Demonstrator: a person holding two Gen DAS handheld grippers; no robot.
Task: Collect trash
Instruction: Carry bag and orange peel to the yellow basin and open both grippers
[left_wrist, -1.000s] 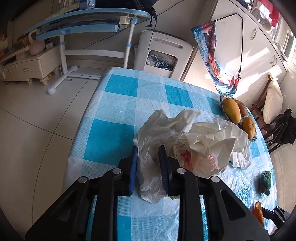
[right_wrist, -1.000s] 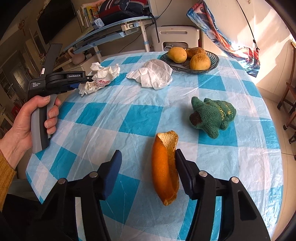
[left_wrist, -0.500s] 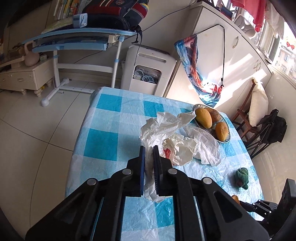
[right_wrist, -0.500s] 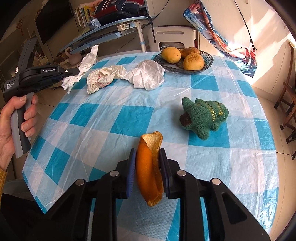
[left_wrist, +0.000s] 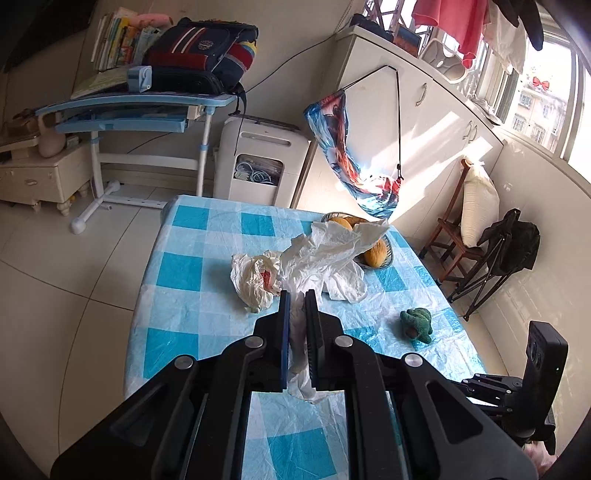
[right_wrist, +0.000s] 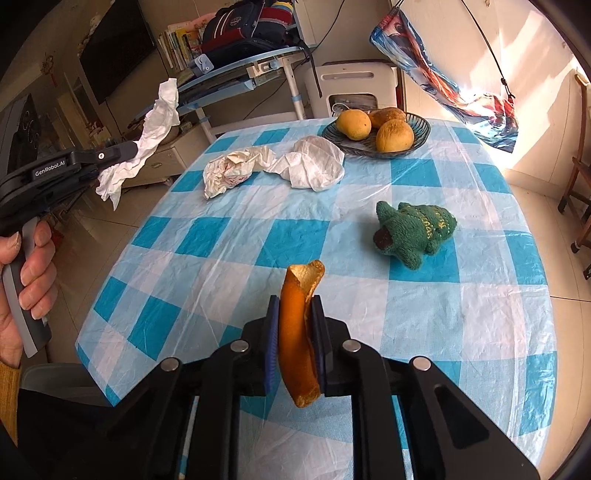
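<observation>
At the bottom centre of the right wrist view, your right gripper (right_wrist: 294, 314) has just been closing and now pinches an orange peel (right_wrist: 298, 332), whose long axis runs up the frame along the fingers, with a curled tip beyond them. At the left edge, your left gripper (right_wrist: 127, 151), raised clear of the table (right_wrist: 480, 332), is clamped on a tissue (right_wrist: 147, 144) that trails up and down from its tips. Your hand (right_wrist: 26, 291) wraps the grip below it. Two more crumpled wrappers (right_wrist: 277, 168) lie upper centre, nearer your left gripper. No bin shows clearly; the grey rim at lower left may be one.
</observation>
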